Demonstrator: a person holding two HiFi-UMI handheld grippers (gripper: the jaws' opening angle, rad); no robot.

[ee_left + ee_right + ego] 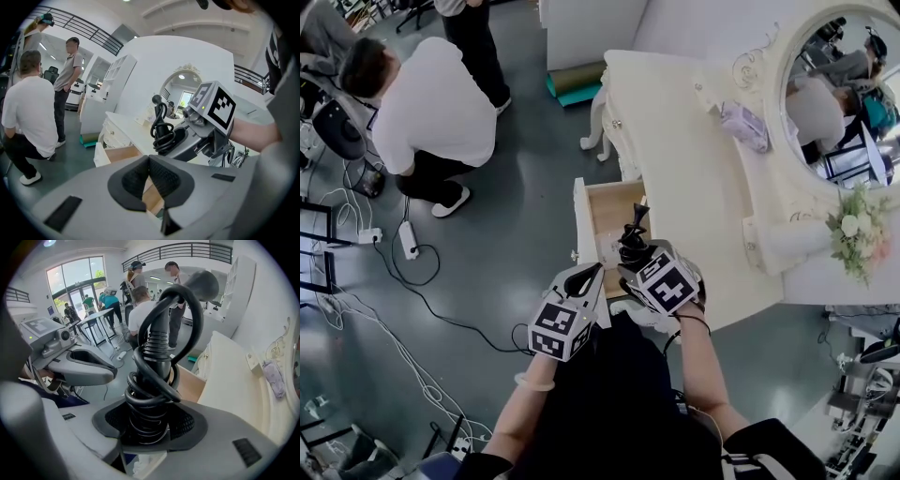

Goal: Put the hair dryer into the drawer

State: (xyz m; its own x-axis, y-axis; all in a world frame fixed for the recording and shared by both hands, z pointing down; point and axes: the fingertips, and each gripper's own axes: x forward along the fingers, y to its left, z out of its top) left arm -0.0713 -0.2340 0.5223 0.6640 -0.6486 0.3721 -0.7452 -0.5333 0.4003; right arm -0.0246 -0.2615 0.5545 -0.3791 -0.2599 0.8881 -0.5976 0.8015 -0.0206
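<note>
Transport step: hair dryer point(159, 357) clamped in right gripper point(149, 427), by open drawer point(612, 208); left gripper point(149, 180) closed, empty. Next, probably: lower in, release.

A staged test hall, not a home: a white dressing counter point(694, 178) with an oval mirror point(836, 94) stands on a grey floor point(516, 187) strewn left with cables point(422, 296) and a power strip point(408, 240).

Grey left gripper point(586, 278), right gripper point(636, 261); black-white marker cubes point(558, 330); dark clothing point(609, 403).
</note>
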